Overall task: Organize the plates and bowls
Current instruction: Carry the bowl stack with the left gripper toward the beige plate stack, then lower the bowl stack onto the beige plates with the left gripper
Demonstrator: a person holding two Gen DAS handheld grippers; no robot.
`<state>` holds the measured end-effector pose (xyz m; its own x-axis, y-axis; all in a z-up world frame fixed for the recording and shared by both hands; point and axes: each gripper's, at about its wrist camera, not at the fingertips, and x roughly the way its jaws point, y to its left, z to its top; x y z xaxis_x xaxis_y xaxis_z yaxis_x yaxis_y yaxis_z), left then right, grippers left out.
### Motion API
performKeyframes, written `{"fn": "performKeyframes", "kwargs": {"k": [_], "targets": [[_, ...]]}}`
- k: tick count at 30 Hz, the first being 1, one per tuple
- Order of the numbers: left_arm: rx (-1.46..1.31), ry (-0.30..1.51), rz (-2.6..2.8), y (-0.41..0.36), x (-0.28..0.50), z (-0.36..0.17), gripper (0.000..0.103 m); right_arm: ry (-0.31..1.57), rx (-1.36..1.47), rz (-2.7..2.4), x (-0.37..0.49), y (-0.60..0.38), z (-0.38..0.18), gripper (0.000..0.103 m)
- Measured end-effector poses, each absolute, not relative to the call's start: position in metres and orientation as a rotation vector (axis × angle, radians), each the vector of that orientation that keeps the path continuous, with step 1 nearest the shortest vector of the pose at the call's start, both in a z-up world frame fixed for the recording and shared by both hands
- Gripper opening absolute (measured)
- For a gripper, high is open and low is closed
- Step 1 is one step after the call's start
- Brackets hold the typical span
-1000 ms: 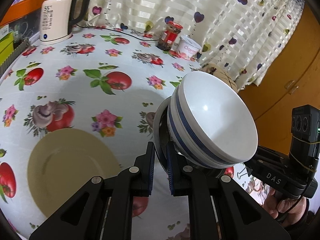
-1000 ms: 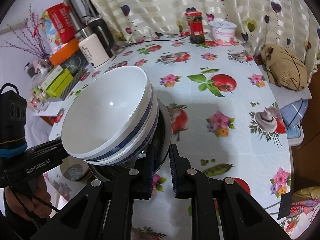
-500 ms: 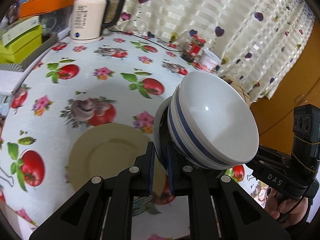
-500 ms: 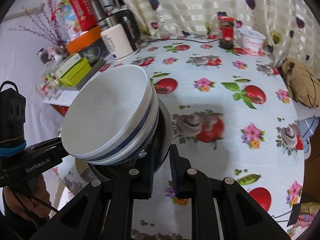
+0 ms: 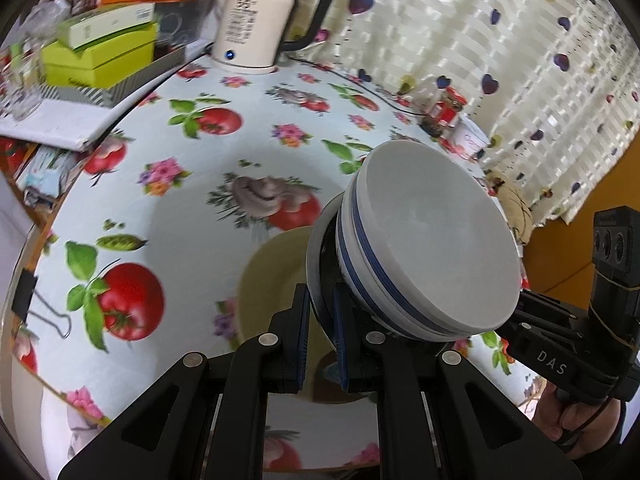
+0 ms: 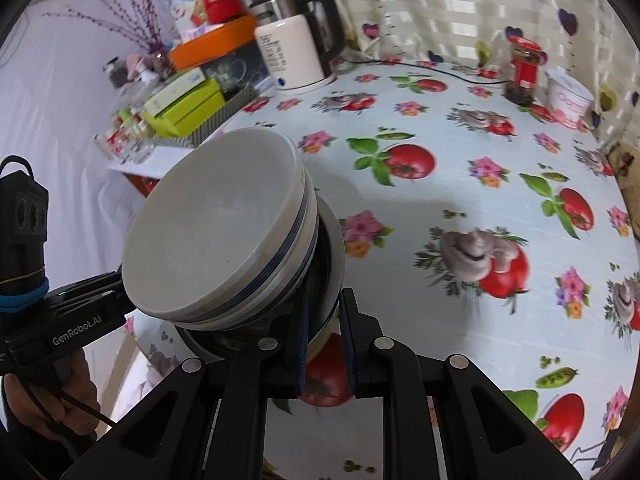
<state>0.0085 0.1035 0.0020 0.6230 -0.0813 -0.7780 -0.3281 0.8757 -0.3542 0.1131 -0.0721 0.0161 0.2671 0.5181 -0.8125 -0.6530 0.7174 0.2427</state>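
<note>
Both grippers hold one stack in the air: a metal plate (image 5: 316,256) with white blue-striped bowls (image 5: 432,248) nested on it. My left gripper (image 5: 320,312) is shut on the plate's rim from the left. My right gripper (image 6: 324,320) is shut on the opposite rim (image 6: 334,264); the bowls (image 6: 216,232) sit left of it. A beige plate (image 5: 272,280) lies on the table below the stack, partly hidden by it.
The table has a tomato-and-flower cloth (image 6: 460,184). At the back stand a kettle (image 5: 256,24), green boxes (image 5: 100,56), a red-lidded jar (image 6: 522,72) and a white tub (image 6: 568,98). A binder clip (image 5: 28,300) holds the cloth's left edge.
Both grippers have carried the stack leftward across the table. The beige plate has come from the lower left to directly under the stack.
</note>
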Motion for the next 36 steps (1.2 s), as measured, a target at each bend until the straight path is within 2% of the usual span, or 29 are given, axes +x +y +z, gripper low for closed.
{"fn": "performKeyframes", "kwargs": {"k": [19,36], "targets": [[-0.535,0.945,0.174,0.116,0.003,-0.021,0.012,1.119,-0.195,0.811,0.112,-0.046,-0.012,0.015],[-0.542,0.925,0.171,0.121,0.002,-0.026,0.013,1.099,-0.216,0.826,0.114,-0.042,-0.011,0.017]]}}
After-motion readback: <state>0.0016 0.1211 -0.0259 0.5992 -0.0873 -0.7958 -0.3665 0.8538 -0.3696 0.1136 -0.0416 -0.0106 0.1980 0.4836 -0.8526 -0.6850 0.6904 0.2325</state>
